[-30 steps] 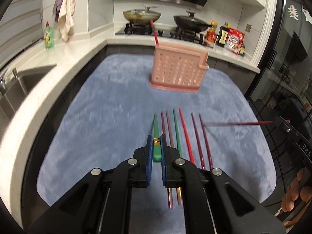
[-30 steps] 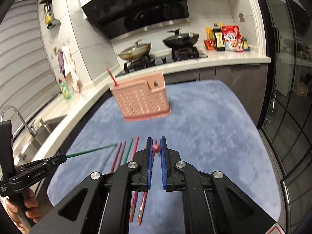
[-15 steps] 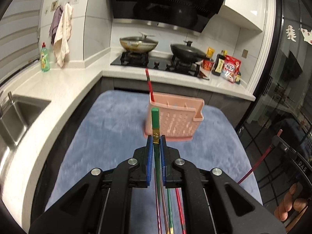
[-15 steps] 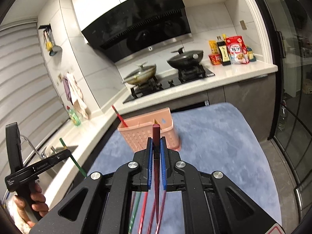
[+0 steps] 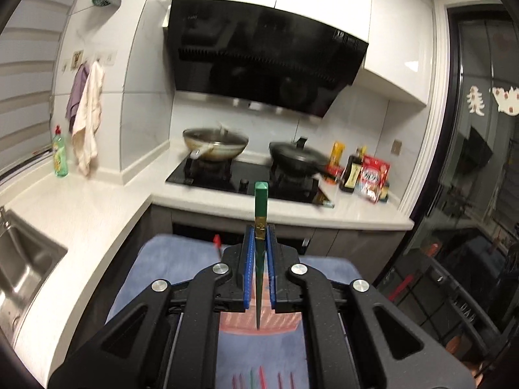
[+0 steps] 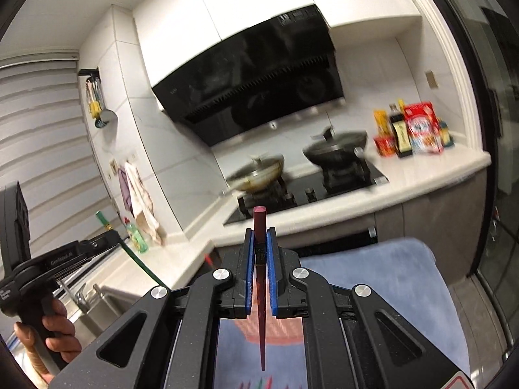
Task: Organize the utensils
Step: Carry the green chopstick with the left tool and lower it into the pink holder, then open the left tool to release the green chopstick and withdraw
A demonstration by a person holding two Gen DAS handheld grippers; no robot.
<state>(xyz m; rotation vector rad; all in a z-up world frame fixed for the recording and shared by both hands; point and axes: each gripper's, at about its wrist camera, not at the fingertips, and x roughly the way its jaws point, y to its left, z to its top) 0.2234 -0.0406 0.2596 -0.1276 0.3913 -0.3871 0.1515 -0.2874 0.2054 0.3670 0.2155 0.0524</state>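
Note:
My left gripper (image 5: 259, 231) is shut on a green chopstick (image 5: 260, 204), held upright with its thick end up and its thin tip hanging down. My right gripper (image 6: 260, 233) is shut on a dark red chopstick (image 6: 259, 227), held the same way. Both are raised high above the blue mat (image 5: 155, 259). The pink slotted utensil holder (image 5: 240, 322) shows in part below each gripper, mostly hidden by the jaws; a red chopstick tip (image 5: 216, 239) sticks up from it. Several more chopsticks (image 5: 259, 376) lie on the mat near the bottom edge. In the right wrist view the left gripper (image 6: 110, 235) appears with its green chopstick (image 6: 107, 223).
A white counter (image 5: 81, 210) wraps round the mat, with a steel sink (image 5: 19, 272) at left and a hob (image 5: 246, 175) with two pans behind. Sauce bottles and packets (image 5: 363, 175) stand at back right. A glass door (image 5: 480, 178) is on the right. A hand (image 6: 52, 334) holds the left gripper's grip.
Both grippers rose from the mat, each lifting its chopstick from lying flat to upright. The views tilted up, so the holder and loose chopsticks slid towards the bottom.

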